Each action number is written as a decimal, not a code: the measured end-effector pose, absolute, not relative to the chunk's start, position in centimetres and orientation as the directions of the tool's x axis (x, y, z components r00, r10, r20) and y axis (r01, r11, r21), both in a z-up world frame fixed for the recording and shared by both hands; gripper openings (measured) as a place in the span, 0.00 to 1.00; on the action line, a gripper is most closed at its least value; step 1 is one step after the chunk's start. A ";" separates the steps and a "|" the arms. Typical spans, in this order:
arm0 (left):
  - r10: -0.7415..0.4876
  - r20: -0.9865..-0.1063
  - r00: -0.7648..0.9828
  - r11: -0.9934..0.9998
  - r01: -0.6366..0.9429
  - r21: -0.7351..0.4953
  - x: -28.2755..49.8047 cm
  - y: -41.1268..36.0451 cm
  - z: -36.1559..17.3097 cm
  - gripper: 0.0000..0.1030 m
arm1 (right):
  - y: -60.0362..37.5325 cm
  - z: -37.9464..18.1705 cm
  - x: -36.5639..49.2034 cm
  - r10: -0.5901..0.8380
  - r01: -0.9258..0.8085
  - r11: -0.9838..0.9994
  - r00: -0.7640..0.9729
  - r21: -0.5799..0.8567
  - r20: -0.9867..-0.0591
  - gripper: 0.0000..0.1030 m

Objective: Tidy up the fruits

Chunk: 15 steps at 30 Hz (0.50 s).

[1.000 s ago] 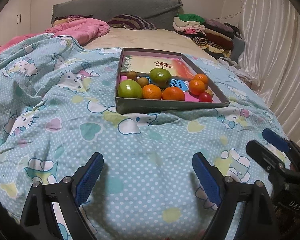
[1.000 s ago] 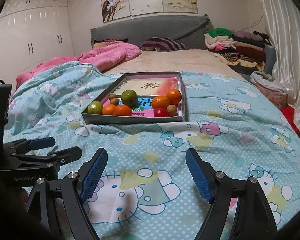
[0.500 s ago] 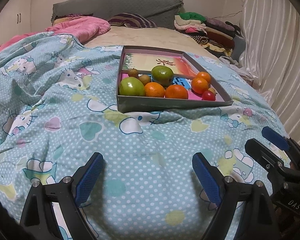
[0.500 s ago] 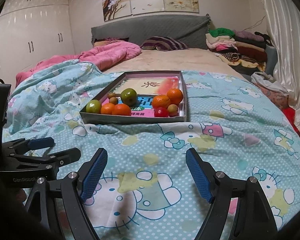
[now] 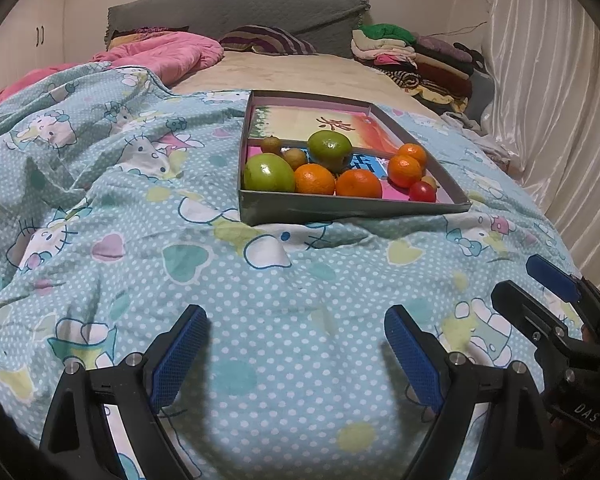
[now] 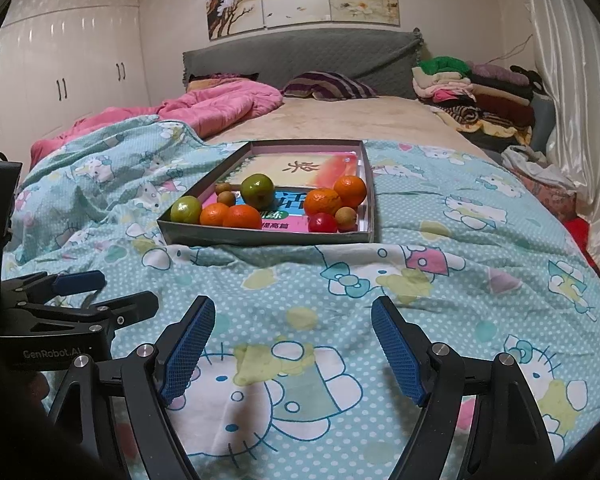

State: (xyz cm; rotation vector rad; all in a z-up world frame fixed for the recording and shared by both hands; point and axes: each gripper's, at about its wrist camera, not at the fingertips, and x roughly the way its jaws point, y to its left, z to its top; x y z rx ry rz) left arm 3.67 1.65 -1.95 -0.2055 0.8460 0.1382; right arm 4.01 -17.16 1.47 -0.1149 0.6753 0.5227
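A shallow grey box (image 5: 352,206) (image 6: 268,236) lies on the blue Hello Kitty quilt (image 5: 180,240). It holds two green apples (image 5: 269,173) (image 5: 329,148), several oranges (image 5: 358,184) (image 6: 323,201), small brown fruits (image 5: 271,144) and a red one (image 5: 422,191). My left gripper (image 5: 296,354) is open and empty, low over the quilt well short of the box. My right gripper (image 6: 293,350) is open and empty, also short of the box. Each gripper shows in the other's view, the right (image 5: 556,312) and the left (image 6: 72,300).
A pink duvet (image 6: 220,106) lies at the far left of the bed, a striped pillow (image 6: 332,86) by the grey headboard. Folded clothes (image 6: 476,96) are stacked at the far right. White curtains (image 5: 560,100) hang along the right side, wardrobes (image 6: 60,80) on the left.
Both grippers have drifted slightly forward toward the box, which looks a little nearer. Both stay open and empty.
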 end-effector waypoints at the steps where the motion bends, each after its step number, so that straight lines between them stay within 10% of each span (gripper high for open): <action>1: 0.040 -0.755 0.655 0.971 -0.203 -0.124 3.7 1.6 -2.0 0.88 | -17.2 1.5 4.0 0.424 -0.497 0.866 0.658 0.065 -0.623 0.79; 15: 0.039 -0.756 0.653 0.971 -0.202 -0.124 3.7 1.6 -2.0 0.88 | -17.0 1.4 4.1 0.424 -0.499 0.864 0.655 0.064 -0.625 0.79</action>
